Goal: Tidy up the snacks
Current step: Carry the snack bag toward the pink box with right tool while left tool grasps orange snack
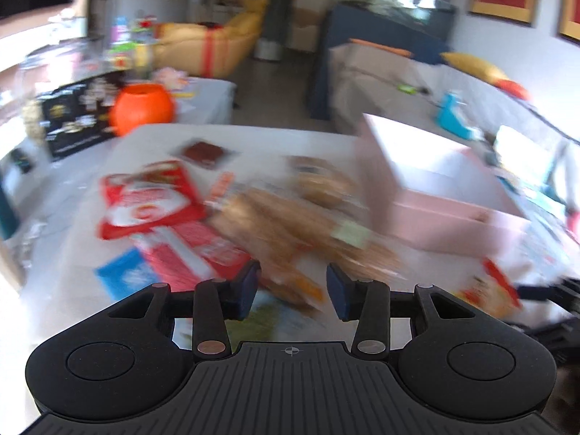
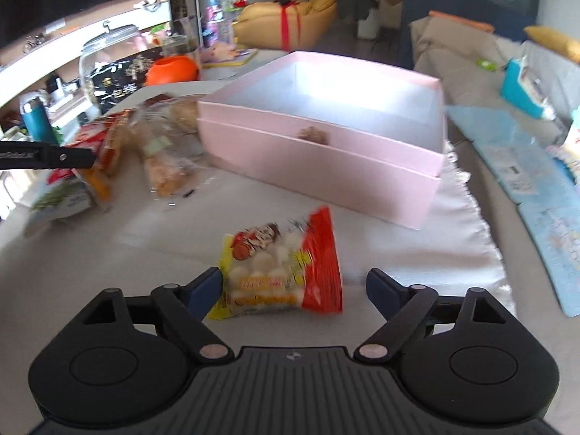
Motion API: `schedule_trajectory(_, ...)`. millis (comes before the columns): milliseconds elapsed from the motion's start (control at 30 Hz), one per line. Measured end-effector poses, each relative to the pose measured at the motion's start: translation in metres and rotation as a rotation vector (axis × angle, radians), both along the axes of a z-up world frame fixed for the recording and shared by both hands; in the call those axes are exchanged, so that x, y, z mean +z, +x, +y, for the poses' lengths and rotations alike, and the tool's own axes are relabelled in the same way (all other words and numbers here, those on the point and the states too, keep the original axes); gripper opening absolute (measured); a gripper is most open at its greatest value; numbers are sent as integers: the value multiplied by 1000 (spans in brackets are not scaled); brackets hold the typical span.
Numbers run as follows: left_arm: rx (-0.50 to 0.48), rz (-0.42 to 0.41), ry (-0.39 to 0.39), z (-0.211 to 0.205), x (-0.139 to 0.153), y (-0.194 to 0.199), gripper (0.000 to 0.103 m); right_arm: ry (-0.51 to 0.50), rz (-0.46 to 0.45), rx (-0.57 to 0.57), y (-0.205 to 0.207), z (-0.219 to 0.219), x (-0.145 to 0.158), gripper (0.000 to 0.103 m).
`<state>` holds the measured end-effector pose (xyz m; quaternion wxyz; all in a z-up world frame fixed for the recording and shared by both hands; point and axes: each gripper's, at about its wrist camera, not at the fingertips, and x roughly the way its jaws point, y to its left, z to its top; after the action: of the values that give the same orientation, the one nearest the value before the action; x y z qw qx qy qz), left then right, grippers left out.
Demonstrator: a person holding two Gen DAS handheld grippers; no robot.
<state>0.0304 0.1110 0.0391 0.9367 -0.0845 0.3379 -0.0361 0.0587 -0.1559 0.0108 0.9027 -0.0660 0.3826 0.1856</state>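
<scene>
The right tongs [image 2: 293, 286] stood wide around a red-yellow bag [image 2: 286, 272] on the surface [image 2: 108, 253] near the pink box [image 2: 326, 152], ready to close. The left tongs [image 1: 293, 286] hung narrow, empty, over bread packs [image 1: 290, 224].

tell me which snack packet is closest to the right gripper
The red-and-yellow packet of white puffs, lying alone between the open right gripper fingers; the other snacks are piled far left beside the pink box.
</scene>
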Motion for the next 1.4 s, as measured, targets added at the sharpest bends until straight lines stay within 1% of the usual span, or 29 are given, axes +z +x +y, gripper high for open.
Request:
schedule_trajectory(100, -133, -8, -16, -17, 3, -13, 46, 33, 1, -11, 3, -4, -5, 93)
schedule_trajectory(133, -165, -6, -9, -22, 4, -16, 46, 44, 1, -18, 5, -5, -7, 96)
schedule_trajectory(200, -214, -2, 14, -32, 4, -21, 46, 49, -10, -26, 6, -6, -9, 97)
schedule_trajectory(267, -210, -4, 39, -38, 4, -23, 46, 48, -13, -26, 7, -6, -9, 97)
schedule_trajectory(367, -146, -12, 74, -37, 4, -19, 46, 50, -13, -25, 6, -6, -8, 97)
schedule_trajectory(467, -89, 15, 102, -30, 3, -1, 46, 42, -17, -26, 4, -4, -9, 98)
schedule_trajectory(567, -57, 40, 139, -28, -8, 17, 45, 37, -17, -23, 4, -2, -9, 99)
schedule_trajectory(633, -57, 59, 161, -30, -17, 27, 39, 30, -21, -22, 3, 0, -10, 99)
schedule_trajectory(700, -75, 85, 178, -34, -27, 35, 39, 18, -29, -20, 2, 1, -10, 99)
schedule_trajectory(733, -83, 67, 201, -37, -28, 35, 39, 14, -32, -19, 2, 1, -10, 99)
schedule_trajectory(800, -114, 51, 253, -43, -29, 34, 36, 17, -33, -16, 1, 0, -9, 99)
schedule_trajectory(833, -128, 54, 260, -44, -28, 34, 30, 23, -29, -15, 3, -1, -9, 99)
schedule_trajectory(900, -157, 64, 227, -43, -24, 28, 28, 33, -24, -15, 4, -3, -8, 99)
schedule_trajectory(1000, -224, 87, 124, -47, -17, 11, 28, 6, -46, -1, 4, -1, -5, 99)
schedule_trajectory(1033, -244, 96, 104, -49, -15, 7, 28, -4, -49, 7, 4, 1, -4, 99)
schedule_trajectory(1100, -280, 108, 94, -57, -14, -3, 28, -12, -44, 24, 7, 5, -3, 99)
schedule_trajectory(1233, -302, 132, 130, -69, -19, -13, 28, -15, -16, 39, 20, 13, -7, 99)
schedule_trajectory(1267, -300, 139, 134, -70, -21, -13, 28, -9, -8, 33, 23, 13, -8, 97)
schedule_trajectory(1300, -297, 137, 134, -70, -23, -14, 28, 2, 2, 30, 24, 12, -7, 93)
schedule_trajectory(1333, -290, 132, 131, -69, -24, -15, 30, 6, 3, 32, 23, 11, -4, 81)
schedule_trajectory(1367, -286, 132, 127, -68, -23, -14, 30, 4, 2, 42, 21, 10, -2, 75)
schedule_trajectory(1400, -281, 134, 121, -67, -23, -13, 30, 3, 6, 53, 19, 8, 1, 75)
